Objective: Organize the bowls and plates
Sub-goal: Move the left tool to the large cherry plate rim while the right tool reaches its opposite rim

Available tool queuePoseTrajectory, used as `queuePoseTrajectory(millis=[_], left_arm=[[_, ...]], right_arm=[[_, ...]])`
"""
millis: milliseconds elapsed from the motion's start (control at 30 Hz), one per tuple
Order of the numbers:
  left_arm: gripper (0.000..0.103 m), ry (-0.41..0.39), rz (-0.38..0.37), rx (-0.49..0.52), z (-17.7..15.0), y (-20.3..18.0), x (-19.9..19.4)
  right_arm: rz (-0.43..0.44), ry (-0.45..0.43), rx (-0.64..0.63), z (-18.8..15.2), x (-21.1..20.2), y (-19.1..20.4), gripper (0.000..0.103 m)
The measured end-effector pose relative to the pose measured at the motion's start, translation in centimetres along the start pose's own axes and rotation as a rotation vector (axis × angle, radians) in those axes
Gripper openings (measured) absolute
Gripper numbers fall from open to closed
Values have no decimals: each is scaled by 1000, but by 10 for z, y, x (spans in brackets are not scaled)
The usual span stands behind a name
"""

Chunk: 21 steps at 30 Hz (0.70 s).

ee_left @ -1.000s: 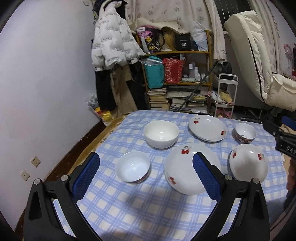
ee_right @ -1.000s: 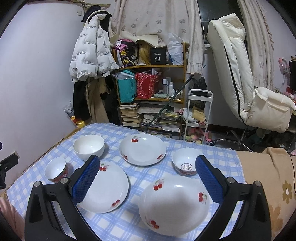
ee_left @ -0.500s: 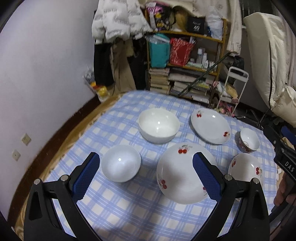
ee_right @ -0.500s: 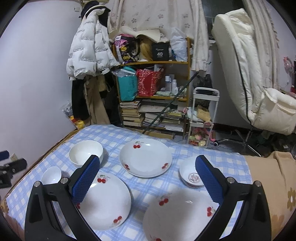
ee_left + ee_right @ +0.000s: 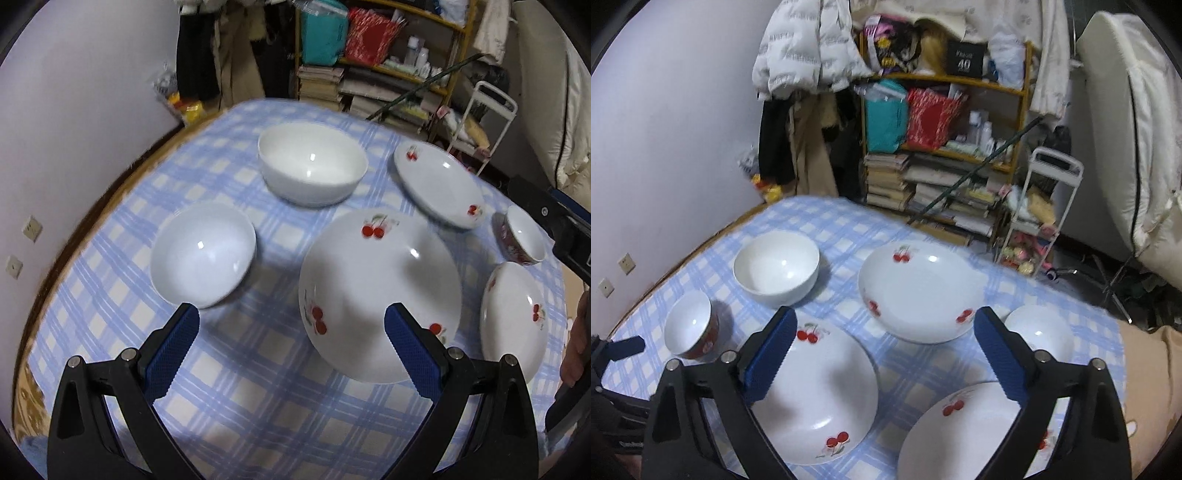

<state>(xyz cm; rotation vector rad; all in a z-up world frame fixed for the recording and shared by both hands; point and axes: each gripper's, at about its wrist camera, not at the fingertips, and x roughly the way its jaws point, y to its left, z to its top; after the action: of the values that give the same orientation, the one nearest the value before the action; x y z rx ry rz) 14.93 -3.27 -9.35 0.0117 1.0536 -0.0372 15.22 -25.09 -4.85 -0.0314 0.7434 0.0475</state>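
Both grippers, left [image 5: 291,326] and right [image 5: 884,332], had descended toward the white cherry-print ceramic plates [image 5: 380,295], jaws spread wide and empty; no dish was yet grasped.

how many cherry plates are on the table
3. One large cherry plate sits between the left gripper's open fingers, one lies at the far right beside the big white bowl, and one at the near right edge. None looks hidden.

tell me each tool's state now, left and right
Left tool: open, holding nothing.
Right tool: open, holding nothing.
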Motion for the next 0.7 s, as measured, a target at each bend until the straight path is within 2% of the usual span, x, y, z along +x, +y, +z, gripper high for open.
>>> queuePoseTrajectory(millis=[133, 267, 433, 567, 667, 700], left_arm=[[99, 70, -31, -32, -2, -3, 24], [99, 96, -33, -10, 0, -10, 39], [99, 116, -32, 33, 0, -19, 52], [98, 146, -36, 46, 1, -22, 67], [91, 160, -34, 54, 2, -22, 76], [85, 164, -35, 59, 2, -21, 79]], right_arm=[[38, 66, 23, -8, 25, -1, 91], [54, 135, 29, -17, 50, -5, 86], [71, 211, 34, -29, 77, -8, 75], [93, 262, 34, -37, 95, -9, 72], [105, 288, 21, -40, 105, -6, 69], [106, 294, 19, -41, 107, -6, 66]])
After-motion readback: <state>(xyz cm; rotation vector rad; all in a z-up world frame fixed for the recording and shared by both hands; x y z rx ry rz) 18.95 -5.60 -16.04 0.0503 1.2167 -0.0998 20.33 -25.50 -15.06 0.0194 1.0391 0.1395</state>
